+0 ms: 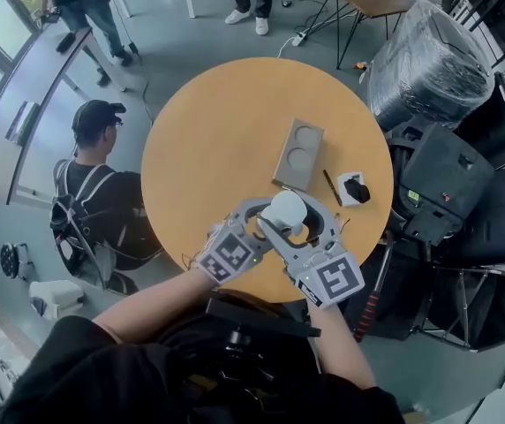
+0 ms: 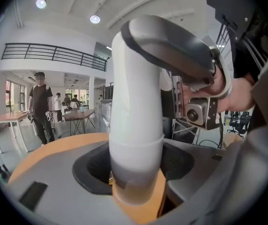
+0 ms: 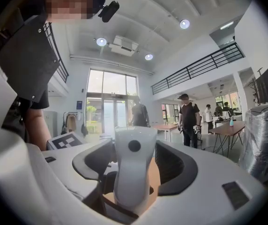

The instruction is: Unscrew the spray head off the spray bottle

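While the left gripper (image 2: 136,175) is clamped on the lower body of the white spray bottle (image 2: 136,121), with a black pad against each side, the bottle stands upright between both tools over the near edge of the round wooden table (image 1: 208,140). The right gripper (image 3: 133,172) is released: its jaws stand wide on either side of the spray head (image 3: 134,153), with a gap beside the head. The spray head sits on top of the bottle, and a grey tray (image 1: 298,155) with two round hollows lies farther out on the table.
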The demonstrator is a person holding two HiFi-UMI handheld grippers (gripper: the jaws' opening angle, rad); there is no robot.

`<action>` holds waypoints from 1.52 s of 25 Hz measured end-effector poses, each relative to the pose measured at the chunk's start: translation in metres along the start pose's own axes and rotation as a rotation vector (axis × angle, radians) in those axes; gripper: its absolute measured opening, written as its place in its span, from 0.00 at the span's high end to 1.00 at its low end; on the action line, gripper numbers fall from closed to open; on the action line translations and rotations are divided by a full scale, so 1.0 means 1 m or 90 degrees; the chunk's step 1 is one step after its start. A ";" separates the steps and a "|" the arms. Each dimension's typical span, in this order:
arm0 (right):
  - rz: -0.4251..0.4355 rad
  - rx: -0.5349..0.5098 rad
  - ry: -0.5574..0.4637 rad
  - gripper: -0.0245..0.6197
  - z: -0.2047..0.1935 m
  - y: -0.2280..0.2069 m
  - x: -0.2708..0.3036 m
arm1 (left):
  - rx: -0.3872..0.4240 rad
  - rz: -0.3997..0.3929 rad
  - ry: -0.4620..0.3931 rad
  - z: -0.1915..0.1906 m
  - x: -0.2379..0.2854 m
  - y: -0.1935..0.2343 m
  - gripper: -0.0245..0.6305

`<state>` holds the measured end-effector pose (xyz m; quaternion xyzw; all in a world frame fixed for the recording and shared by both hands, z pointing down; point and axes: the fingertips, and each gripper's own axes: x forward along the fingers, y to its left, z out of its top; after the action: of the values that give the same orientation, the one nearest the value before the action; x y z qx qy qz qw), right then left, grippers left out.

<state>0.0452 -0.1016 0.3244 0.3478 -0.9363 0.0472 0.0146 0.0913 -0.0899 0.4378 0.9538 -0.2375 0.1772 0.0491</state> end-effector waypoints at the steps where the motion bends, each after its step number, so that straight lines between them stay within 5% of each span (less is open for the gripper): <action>1: 0.001 0.005 0.001 0.50 0.000 -0.001 0.004 | 0.006 0.004 0.004 0.000 0.000 0.001 0.50; 4: 0.014 0.020 0.002 0.64 0.000 0.000 0.010 | 0.025 0.009 0.023 -0.004 -0.002 0.000 0.50; 12: 0.037 0.054 -0.006 0.66 0.006 0.005 0.011 | 0.031 -0.085 -0.033 0.007 -0.011 -0.012 0.50; 24: 0.102 0.030 0.013 0.66 0.004 0.028 0.006 | 0.047 -0.172 -0.039 0.004 -0.022 -0.028 0.50; 34: 0.269 0.010 0.032 0.65 0.011 0.067 -0.012 | 0.052 -0.328 -0.057 0.008 -0.045 -0.059 0.50; 38: 0.214 -0.024 0.041 0.60 0.007 0.051 -0.011 | 0.037 -0.297 -0.054 0.010 -0.039 -0.053 0.50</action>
<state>0.0197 -0.0567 0.3131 0.1841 -0.9810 0.0428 0.0429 0.0872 -0.0284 0.4145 0.9905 -0.0073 0.1274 0.0510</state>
